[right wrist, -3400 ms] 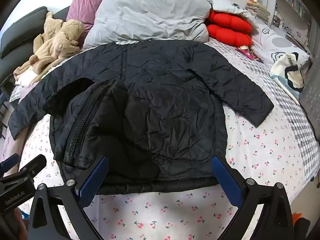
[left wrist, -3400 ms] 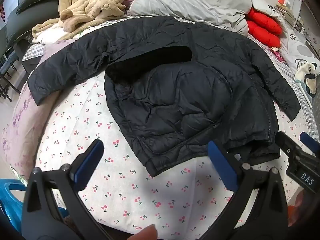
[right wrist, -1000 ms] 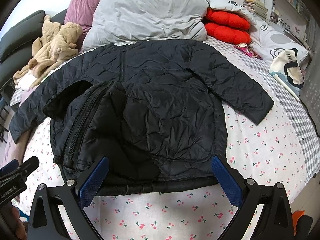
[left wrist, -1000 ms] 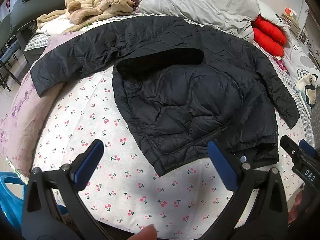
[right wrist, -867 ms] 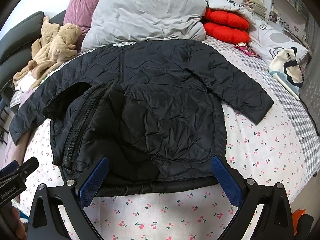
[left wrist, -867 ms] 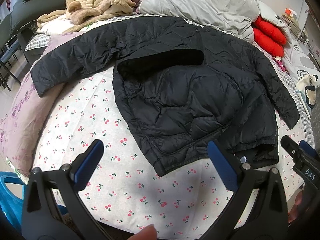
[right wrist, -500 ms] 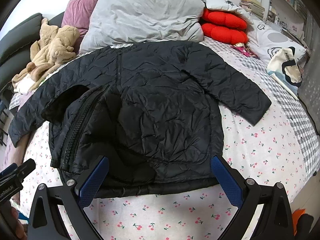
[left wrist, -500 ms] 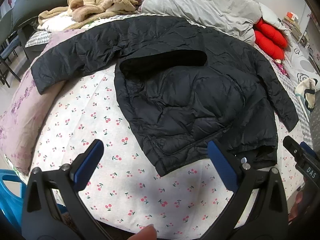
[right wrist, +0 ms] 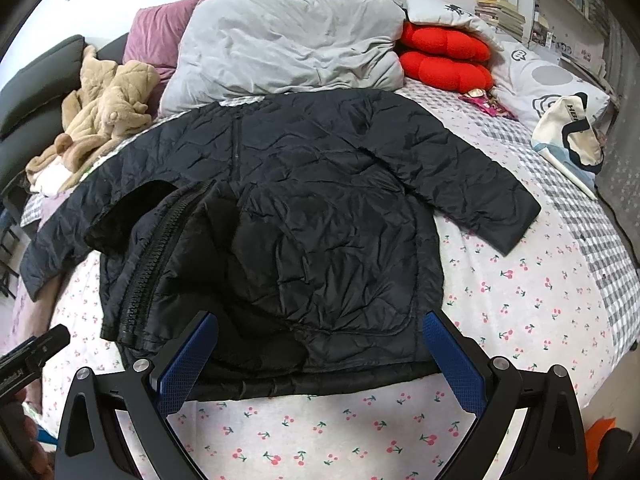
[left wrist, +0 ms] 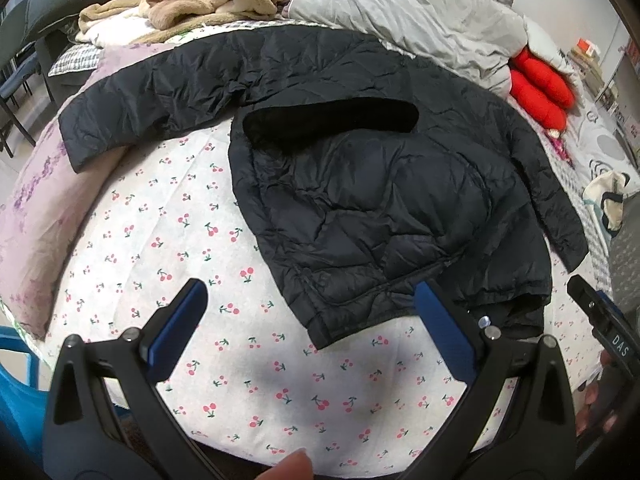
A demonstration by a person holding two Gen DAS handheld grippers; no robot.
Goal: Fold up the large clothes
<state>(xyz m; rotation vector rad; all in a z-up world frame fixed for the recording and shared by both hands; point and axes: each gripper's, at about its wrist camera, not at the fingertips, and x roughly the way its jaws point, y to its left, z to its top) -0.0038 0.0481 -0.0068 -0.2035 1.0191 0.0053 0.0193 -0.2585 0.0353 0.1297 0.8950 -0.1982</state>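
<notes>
At the far left a tan plush garment [right wrist: 108, 116] is heaped near the dark headboard. The left gripper [left wrist: 310, 316] is held over the near edge of the cherry-print sheet [left wrist: 168, 248], its blue-padded fingers [left wrist: 178, 328] spread wide and nothing gripped between them. The black quilted jacket [right wrist: 304, 208] is laid across the middle of the bed, both sleeves stretched out to left and right, one front panel turned back so the zipper [right wrist: 148, 268] is exposed. The right gripper [right wrist: 320, 354] is poised at the jacket's near hem, fingers likewise parted and, as far as can be judged, not touching the fabric. Behind the jacket a grey pillow [right wrist: 288, 44] is propped; further right red cushions [right wrist: 444, 60] are stacked, and a tote bag [right wrist: 568, 136] is seen at the far right
</notes>
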